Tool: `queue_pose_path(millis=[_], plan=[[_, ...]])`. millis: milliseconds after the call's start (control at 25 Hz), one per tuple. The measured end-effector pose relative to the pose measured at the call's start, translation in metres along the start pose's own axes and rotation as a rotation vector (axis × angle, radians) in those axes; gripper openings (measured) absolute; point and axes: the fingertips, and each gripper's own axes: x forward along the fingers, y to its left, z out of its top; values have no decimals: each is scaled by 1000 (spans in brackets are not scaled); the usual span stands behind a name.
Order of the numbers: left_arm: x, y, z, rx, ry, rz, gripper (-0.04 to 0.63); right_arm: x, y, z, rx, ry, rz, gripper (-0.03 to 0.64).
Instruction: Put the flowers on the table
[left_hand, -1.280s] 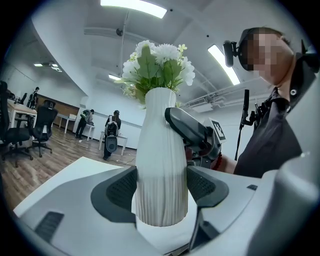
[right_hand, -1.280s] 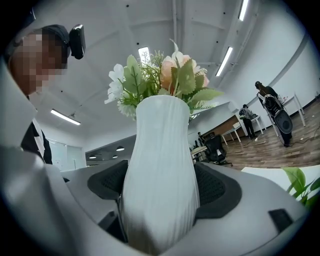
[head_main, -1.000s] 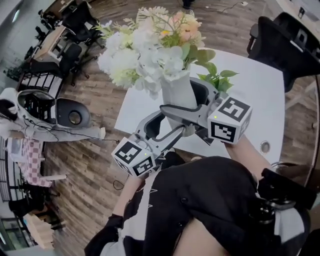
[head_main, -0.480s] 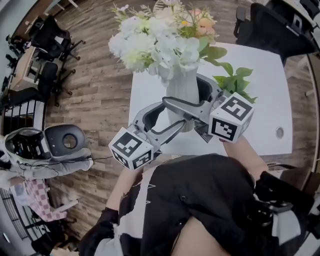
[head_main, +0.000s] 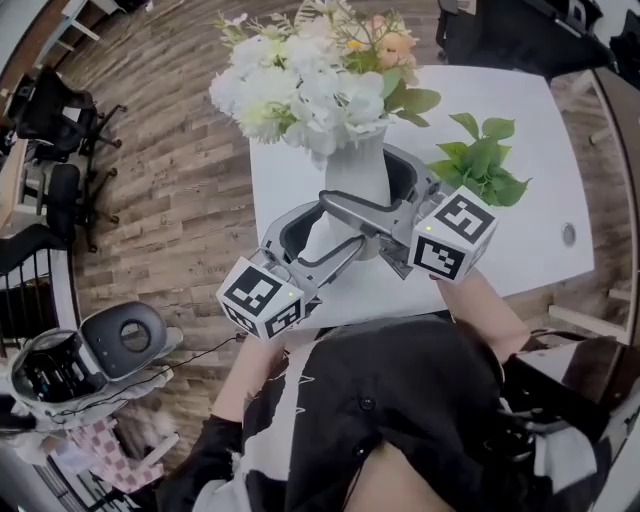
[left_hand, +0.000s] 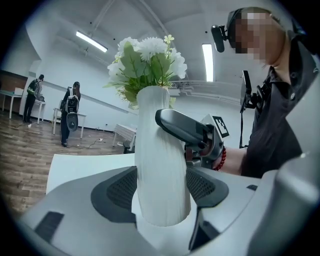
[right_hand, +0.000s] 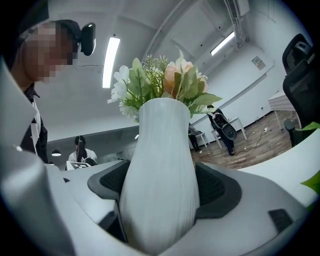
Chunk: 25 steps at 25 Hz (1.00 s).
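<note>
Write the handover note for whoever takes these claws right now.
Left claw: shut on the white vase, low on its body.
Right claw: shut on the same vase, higher up, from the other side.
Vase with flowers: upright over the near part of the white table; contact with it can't be judged.
Done: vase over the table.
Left: set it down clear of the green sprig, open both claws.

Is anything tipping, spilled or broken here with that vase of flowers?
Nothing stands out. The white vase is upright, gripped by both the left gripper and the right gripper over the white table. The flowers look intact, and no spill shows.
</note>
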Motion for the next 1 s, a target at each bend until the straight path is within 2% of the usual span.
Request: queue_pose_path(millis=[360, 560, 760, 1000], plan=[[11, -5, 2, -42, 27, 6, 320, -9, -4, 5, -71, -10, -41, 430], [24, 12, 3, -18, 22, 17, 311, -3, -16, 8, -150, -36, -41, 429], [24, 16, 4, 9, 11, 6, 311, -1, -18, 9, -151, -63, -55, 429], [29, 20, 1, 12, 13, 13, 310, 0, -23, 6, -172, -50, -45, 428]])
